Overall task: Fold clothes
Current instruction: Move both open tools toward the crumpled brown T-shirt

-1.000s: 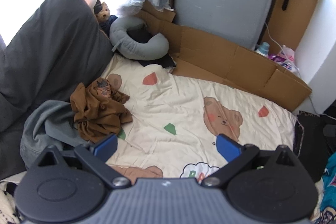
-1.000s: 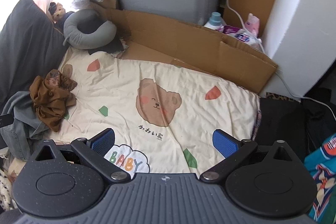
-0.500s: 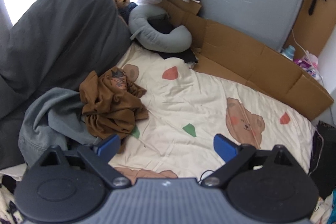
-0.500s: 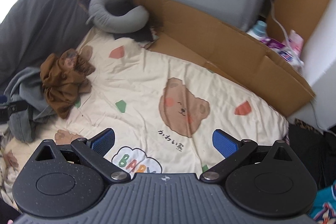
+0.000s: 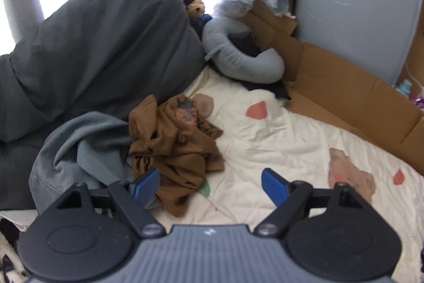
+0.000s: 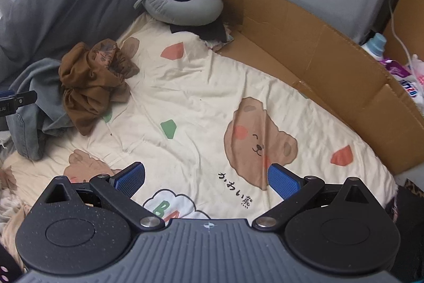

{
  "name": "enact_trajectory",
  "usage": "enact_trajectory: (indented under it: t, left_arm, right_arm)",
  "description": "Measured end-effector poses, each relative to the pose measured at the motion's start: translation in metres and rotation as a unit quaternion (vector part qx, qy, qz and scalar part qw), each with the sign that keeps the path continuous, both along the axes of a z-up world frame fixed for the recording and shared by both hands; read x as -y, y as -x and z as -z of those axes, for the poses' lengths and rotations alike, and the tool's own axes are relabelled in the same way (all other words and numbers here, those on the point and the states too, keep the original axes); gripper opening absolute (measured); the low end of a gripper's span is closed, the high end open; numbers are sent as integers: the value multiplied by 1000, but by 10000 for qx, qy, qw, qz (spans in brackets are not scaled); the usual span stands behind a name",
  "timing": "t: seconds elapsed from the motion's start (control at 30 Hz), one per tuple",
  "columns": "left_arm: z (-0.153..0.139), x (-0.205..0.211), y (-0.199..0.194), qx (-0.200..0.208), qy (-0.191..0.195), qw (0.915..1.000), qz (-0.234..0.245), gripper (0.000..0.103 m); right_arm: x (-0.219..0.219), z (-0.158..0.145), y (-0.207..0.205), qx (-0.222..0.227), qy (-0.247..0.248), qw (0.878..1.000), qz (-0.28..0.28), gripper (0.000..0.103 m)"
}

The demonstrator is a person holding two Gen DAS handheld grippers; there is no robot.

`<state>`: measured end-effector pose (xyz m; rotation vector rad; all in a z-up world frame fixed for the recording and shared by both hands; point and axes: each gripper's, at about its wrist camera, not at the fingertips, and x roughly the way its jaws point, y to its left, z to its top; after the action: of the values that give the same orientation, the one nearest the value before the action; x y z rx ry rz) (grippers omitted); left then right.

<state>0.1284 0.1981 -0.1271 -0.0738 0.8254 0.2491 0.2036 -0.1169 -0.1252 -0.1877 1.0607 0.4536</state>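
Brown shirt (image 5: 175, 147), that crumpled heap on the cream bear-print quilt (image 5: 278, 139), is what the left gripper (image 5: 210, 183) is heading for. Its jaws stand apart and have just been closing a little; the lower folds of the shirt lie between the two blue pads, nearer the left one, but I see no pad pressing on cloth, so nothing is held. The right gripper (image 6: 206, 178) stands wide over bare quilt, above the "BABY" cloud print, well apart from the shirt, which from there lies up and to the left (image 6: 92, 78).

My worry, starting nearest: the left pad sits right at the seam where the shirt meets the grey-blue garment (image 5: 76, 150) heaped beside and partly under it. If the jaws close there, they could well take both fabrics, or only the grey one, and drag the pile along. A bite into a bunched fold instead of a hem would lift the shirt as a knot, leaving nothing to spread. The quilt is loose and wrinkled too, so a low pinch might catch it.

Further back, the dark pillow (image 5: 106, 44), the grey neck pillow (image 5: 238, 60) and the cardboard (image 5: 344, 86) hem in the spreading space.
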Motion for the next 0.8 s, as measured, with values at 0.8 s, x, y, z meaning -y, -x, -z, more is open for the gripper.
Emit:
enact_trajectory:
  t: [0.8]
  left_arm:
    - [148, -54, -14, -120, 314, 9953, -904, 66]
  right_arm:
    - [-38, 120, -33, -71, -92, 9984, -545, 95]
